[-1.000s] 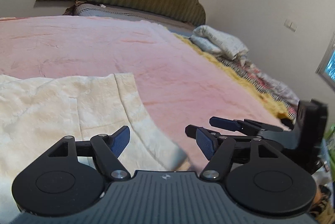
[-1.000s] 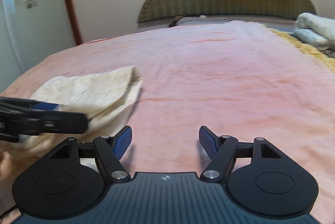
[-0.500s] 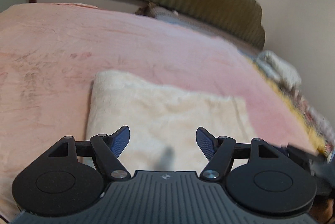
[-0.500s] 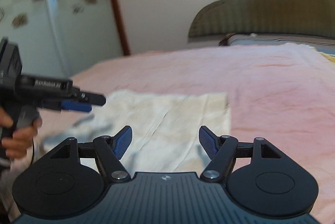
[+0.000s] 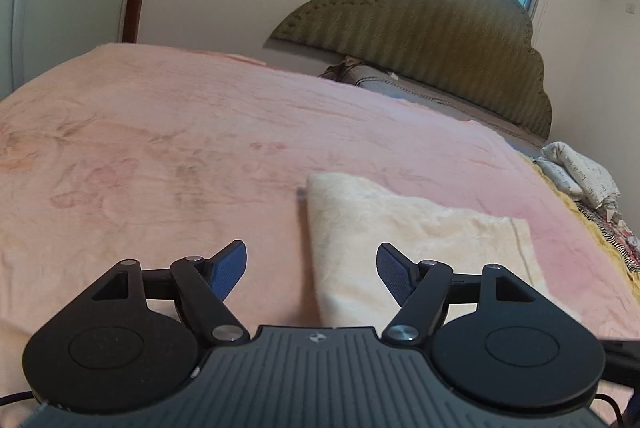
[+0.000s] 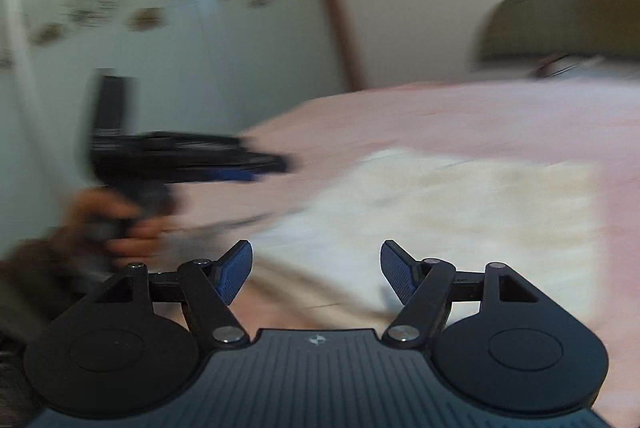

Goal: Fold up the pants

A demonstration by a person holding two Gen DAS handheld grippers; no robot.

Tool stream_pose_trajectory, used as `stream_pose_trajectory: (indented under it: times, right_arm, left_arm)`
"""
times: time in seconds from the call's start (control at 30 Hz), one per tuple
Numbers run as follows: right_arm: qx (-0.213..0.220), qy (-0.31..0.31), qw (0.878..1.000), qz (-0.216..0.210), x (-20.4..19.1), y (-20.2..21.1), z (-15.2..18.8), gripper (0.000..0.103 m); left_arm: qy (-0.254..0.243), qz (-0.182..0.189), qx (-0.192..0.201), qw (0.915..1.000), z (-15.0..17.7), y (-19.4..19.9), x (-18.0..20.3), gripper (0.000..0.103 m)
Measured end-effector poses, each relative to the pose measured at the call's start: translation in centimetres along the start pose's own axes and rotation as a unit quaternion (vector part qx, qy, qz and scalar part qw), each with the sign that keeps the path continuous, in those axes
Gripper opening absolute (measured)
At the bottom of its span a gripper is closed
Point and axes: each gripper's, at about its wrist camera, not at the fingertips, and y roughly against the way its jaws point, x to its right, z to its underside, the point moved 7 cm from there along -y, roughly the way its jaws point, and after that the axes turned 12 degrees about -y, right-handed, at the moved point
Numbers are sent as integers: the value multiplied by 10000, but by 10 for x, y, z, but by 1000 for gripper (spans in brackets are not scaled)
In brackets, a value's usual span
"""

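My left gripper [image 5: 310, 270] stands wide and empty above the pink bed cover [image 5: 168, 148], the folded cream pants [image 5: 416, 236] lying flat just ahead to its right. My right gripper [image 6: 316, 270] is also wide, holding nothing, over the pants' near edge.

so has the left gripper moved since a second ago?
Yes. The left gripper has swung left across the bed: the cream pants, earlier at its lower left, now lie right of centre, headboard shifted right too.
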Motion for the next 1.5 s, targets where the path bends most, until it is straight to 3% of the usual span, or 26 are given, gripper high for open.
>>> stream_pose_trajectory:
  times: [0.03,0.1,0.2,0.33,0.43,0.53,0.63,0.8,0.97,1.03,1.13,1.27,1.37,1.43,1.5]
  right_arm:
    - [-237,16,9990,-386,-12,-8,8,71]
    - [-570,191,9966,-562,-30,-24,23,71]
    - [-877,238,9956,-245,-35,-53,34,71]
    - [-616,207,9972,377,-30,-78,31,71]
    - [-529,249,9973,436,-34,-94,27,71]
    - [-622,818,9935,481,-52,-106,32,82]
    - [-782,1599,9809,778,-63,-113,44,83]
    - [-924,2143,9673,998,-71,-116,59,83]
    - [-976,2311,9646,820,-75,-111,64,86]
    - [-1058,2349,9647,543,-81,-114,67,85]
    - [-1151,2400,9632,364,-89,-116,71,84]
    - [-1348,2238,9649,262,-80,-94,56,84]
    - [-1097,2114,9709,259,-66,-44,31,85]
    - [-593,1722,9818,543,-47,-12,6,85]
    - [108,925,9904,1017,-13,18,-24,85]
  left_arm:
    - [17,25,-59,10000,3,0,-2,74]
    - [-1,48,-128,9999,7,2,-3,74]
    - [-89,8,-106,9999,10,8,-4,74]
    - [-92,27,-30,9999,9,15,-6,75]
    - [-118,60,-57,9999,10,16,-6,75]
    - [-194,111,-94,9997,10,17,-5,75]
    - [-339,97,-157,9993,9,13,-1,75]
    - [-690,83,-321,9971,11,-2,12,75]
    - [-1076,34,-513,9929,21,-16,23,75]
    - [-1212,60,-609,9907,26,-21,27,75]
    - [-1547,-47,-535,9865,29,-21,31,76]
    - [-2322,-204,-446,9714,34,-19,42,76]
    - [-2700,-361,-269,9618,33,-14,50,75]
    - [-2579,-364,-106,9654,24,-9,53,75]
    - [-2338,-210,143,9720,7,-5,60,75]
